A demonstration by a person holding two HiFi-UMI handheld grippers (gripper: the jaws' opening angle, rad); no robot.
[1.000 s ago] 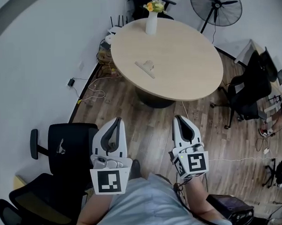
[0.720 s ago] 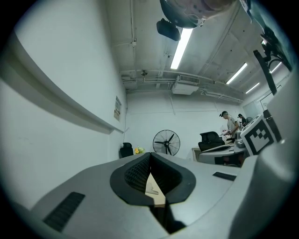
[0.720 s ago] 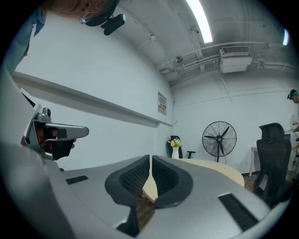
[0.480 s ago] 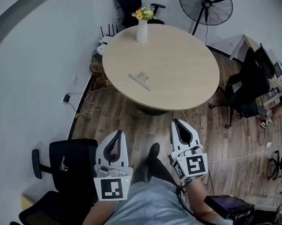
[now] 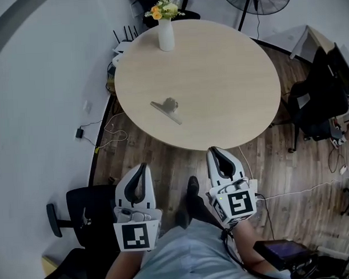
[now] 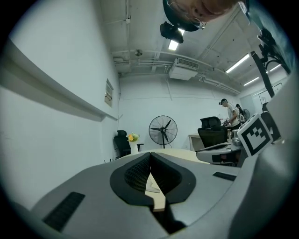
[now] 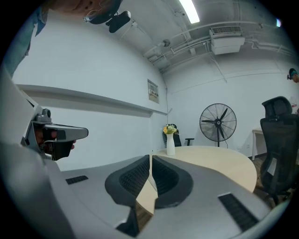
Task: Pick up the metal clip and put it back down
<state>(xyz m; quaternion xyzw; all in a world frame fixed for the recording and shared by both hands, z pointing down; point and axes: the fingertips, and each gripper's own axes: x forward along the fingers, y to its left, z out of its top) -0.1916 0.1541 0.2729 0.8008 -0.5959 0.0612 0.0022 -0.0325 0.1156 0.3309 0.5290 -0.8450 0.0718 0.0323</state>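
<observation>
On the round table (image 5: 230,105), toward the near left side, a metal clip (image 5: 166,108), lying alone. At the far edge, a white vase (image 5: 165,34) with flowers. Down over the wood floor (image 5: 181,164), well apart from the clip, the left gripper (image 5: 142,166) and the right gripper (image 5: 216,150). Fingers pressed together on both, tips touching, nothing held. Beside the left gripper, a black chair (image 5: 88,213).

desk (image 5: 218,77): round, pale top, on wood floor (image 5: 164,165) | metal clip (image 5: 169,106): lying near front-left edge | vase (image 5: 165,34): white, upright at far edge, well apart from clip
</observation>
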